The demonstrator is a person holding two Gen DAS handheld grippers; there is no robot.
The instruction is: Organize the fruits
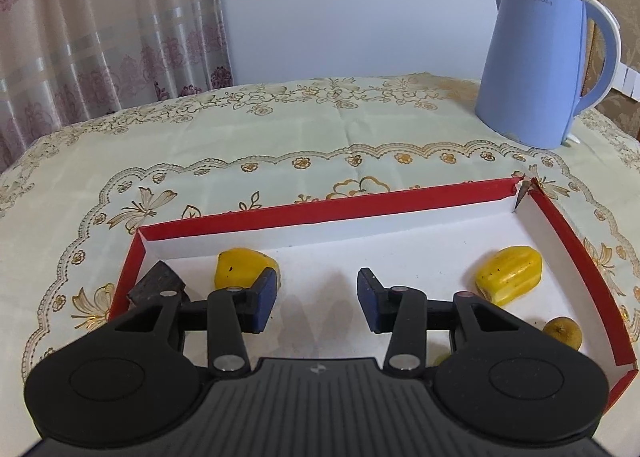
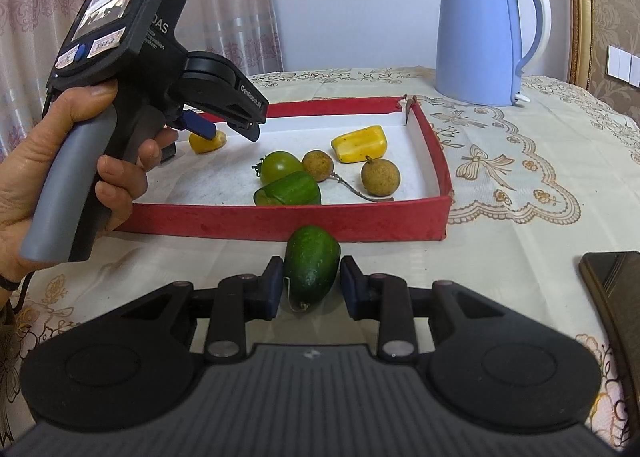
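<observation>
Our right gripper (image 2: 308,287) clamped the cucumber piece (image 2: 312,267) outside the tray's (image 2: 280,219) near wall. Our left gripper (image 1: 316,301) hung over the tray, fingers apart, empty. The round skin could slip free while crossing the wall.

Blue kettle (image 2: 478,41): "Midea" near top rim, legible in right wrist view; same mark on kettle in left wrist view too faint to read.
Left gripper (image 2: 230,129) side arm: "GenRobot.AI" in white.
Gripper body beside screen: letters "DAS", smaller lines beneath unreadable.
Stickers under screen: illegible.
</observation>
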